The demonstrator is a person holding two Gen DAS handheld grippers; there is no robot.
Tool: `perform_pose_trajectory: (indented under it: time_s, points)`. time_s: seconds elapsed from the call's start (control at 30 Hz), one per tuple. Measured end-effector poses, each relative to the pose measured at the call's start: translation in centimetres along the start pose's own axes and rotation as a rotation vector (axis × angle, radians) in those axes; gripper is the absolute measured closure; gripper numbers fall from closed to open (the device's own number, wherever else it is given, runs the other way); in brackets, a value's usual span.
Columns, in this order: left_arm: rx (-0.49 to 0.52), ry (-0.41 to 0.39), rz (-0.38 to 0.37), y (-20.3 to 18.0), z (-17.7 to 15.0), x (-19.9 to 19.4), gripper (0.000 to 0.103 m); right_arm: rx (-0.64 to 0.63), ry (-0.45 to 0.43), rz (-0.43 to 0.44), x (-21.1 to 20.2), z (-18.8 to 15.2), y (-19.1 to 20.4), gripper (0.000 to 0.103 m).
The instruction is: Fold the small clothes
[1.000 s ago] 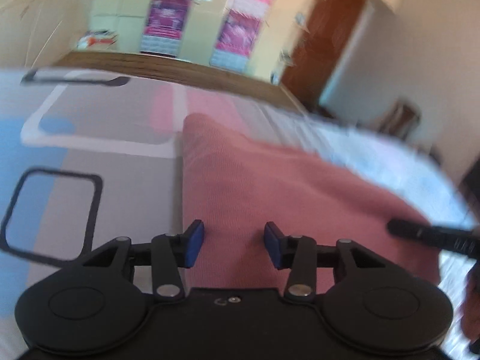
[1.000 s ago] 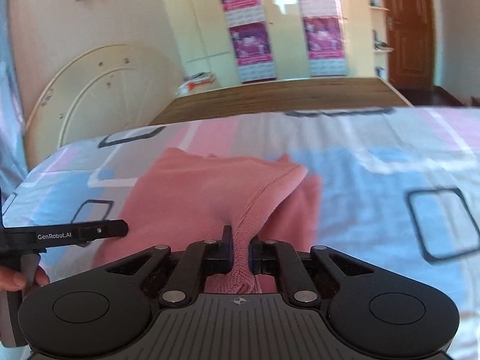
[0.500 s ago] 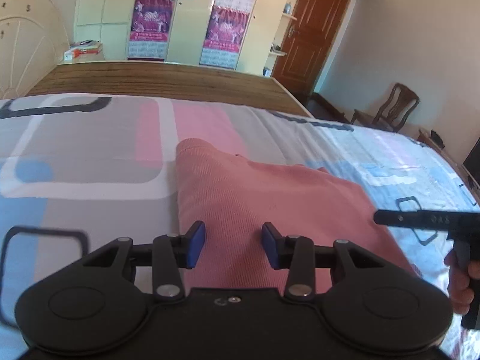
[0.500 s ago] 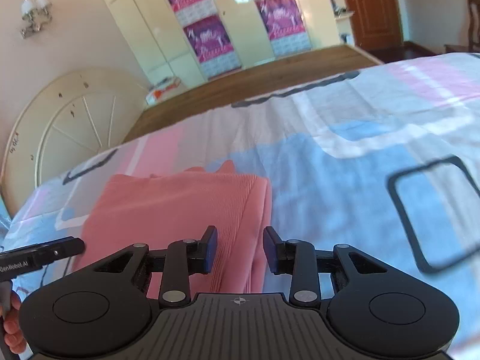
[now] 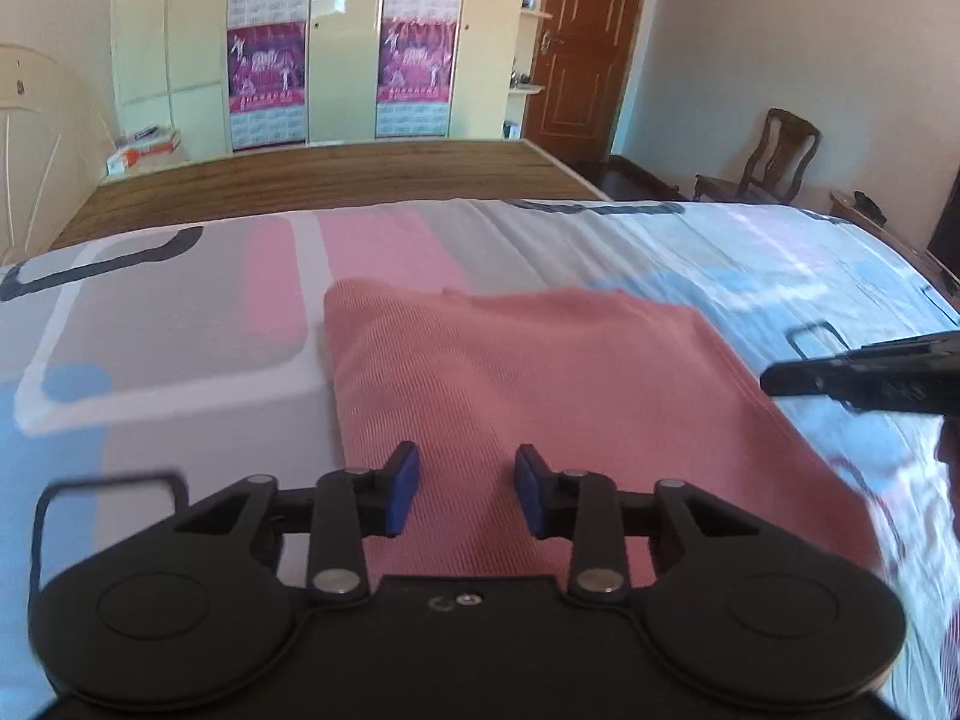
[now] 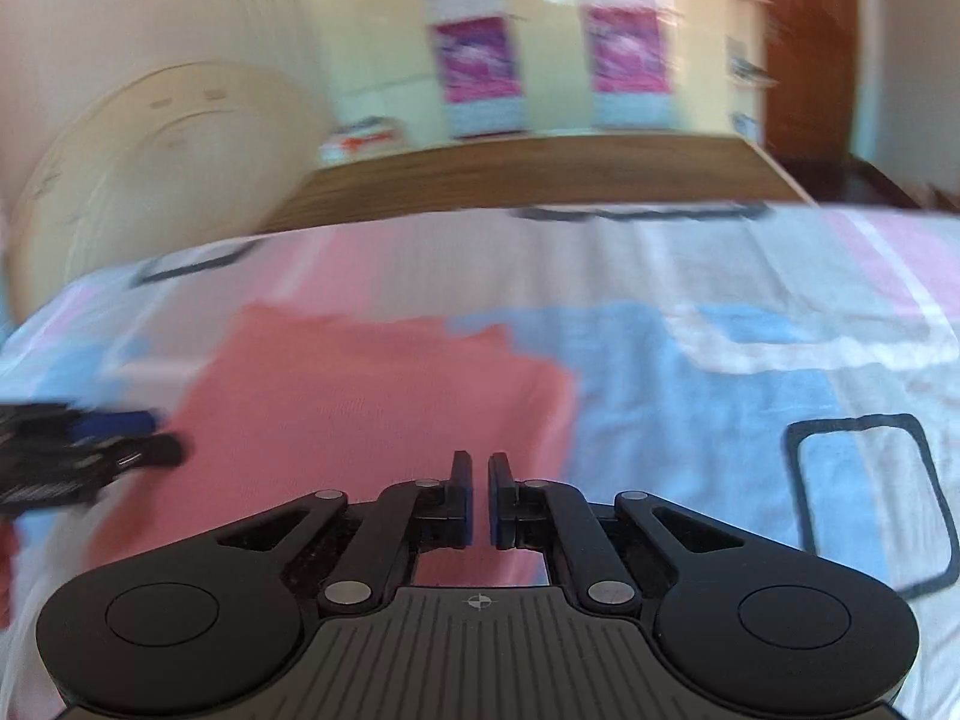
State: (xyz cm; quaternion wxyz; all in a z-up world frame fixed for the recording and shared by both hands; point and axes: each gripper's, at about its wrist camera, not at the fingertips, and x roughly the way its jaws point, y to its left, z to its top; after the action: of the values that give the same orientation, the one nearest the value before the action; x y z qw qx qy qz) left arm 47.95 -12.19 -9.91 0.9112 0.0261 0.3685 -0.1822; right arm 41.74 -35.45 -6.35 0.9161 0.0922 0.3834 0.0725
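A salmon-pink knit garment (image 5: pixel 540 384) lies folded flat on the patterned bedsheet (image 5: pixel 180 324). My left gripper (image 5: pixel 467 489) is open and empty, hovering over the garment's near edge. In the right wrist view the garment (image 6: pixel 372 396) lies left of centre. My right gripper (image 6: pixel 478 495) is nearly closed with only a thin gap, empty, above the garment's right edge. The right gripper's tip shows at the right in the left wrist view (image 5: pixel 864 375). The left gripper shows blurred at the left in the right wrist view (image 6: pixel 90 450).
The bedsheet (image 6: pixel 750 396) has pink, blue and grey blocks with black outlines. A wooden bed board (image 5: pixel 324 180) runs along the far side. A cream headboard (image 6: pixel 150 168), a wardrobe with posters (image 5: pixel 336 42), a brown door (image 5: pixel 588 48) and a wooden chair (image 5: pixel 774 156) stand beyond.
My right gripper let go of the garment's fold, which dropped flat, then its jaws closed almost fully. Both grippers pulled back a little. The left gripper stayed open.
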Motion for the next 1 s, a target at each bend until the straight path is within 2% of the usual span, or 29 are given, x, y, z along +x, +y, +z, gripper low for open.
perform_pose_trajectory:
  time_s: [0.1,0.2,0.23,0.33,0.4,0.5,0.57,0.63,0.7,0.87,1.0]
  points:
    - [-0.007,0.009,0.000,-0.9,-2.4,-1.6,0.071,-0.115,0.033,0.023,-2.2,-3.1,2.6,0.099]
    - [0.047,0.002,0.040,-2.1,-3.7,-2.9,0.071,-0.201,0.102,-0.034,-2.4,-6.1,3.3,0.099]
    - [0.046,0.009,0.048,-2.3,-3.9,-3.0,0.069,-0.215,0.118,-0.058,-2.2,-6.9,3.1,0.103]
    - [0.080,0.011,0.084,-2.8,-4.2,-2.9,0.069,-0.256,0.115,-0.106,-2.0,-7.4,3.3,0.103]
    - [0.059,0.020,0.083,-2.8,-4.5,-3.1,0.069,-0.305,0.123,-0.144,-1.6,-7.6,4.3,0.103]
    - [0.076,0.035,0.085,-3.1,-4.9,-4.5,0.072,-0.302,0.116,-0.166,-2.0,-7.4,4.9,0.103]
    - [0.074,0.043,0.068,-3.1,-5.6,-5.5,0.074,-0.296,0.067,-0.151,-3.9,-7.0,5.1,0.103]
    - [0.089,0.071,0.068,-3.3,-6.7,-5.7,0.073,-0.271,0.058,-0.120,-4.9,-6.9,5.4,0.103]
    - [0.084,0.090,0.070,-3.4,-7.5,-5.4,0.073,-0.274,0.067,-0.112,-4.9,-7.2,5.8,0.103]
    - [0.091,0.099,0.078,-3.8,-8.4,-5.5,0.074,-0.260,0.166,-0.134,-2.9,-8.8,5.7,0.103]
    - [0.098,0.109,0.083,-3.9,-9.2,-5.5,0.074,-0.250,0.164,-0.141,-2.9,-9.4,5.2,0.103]
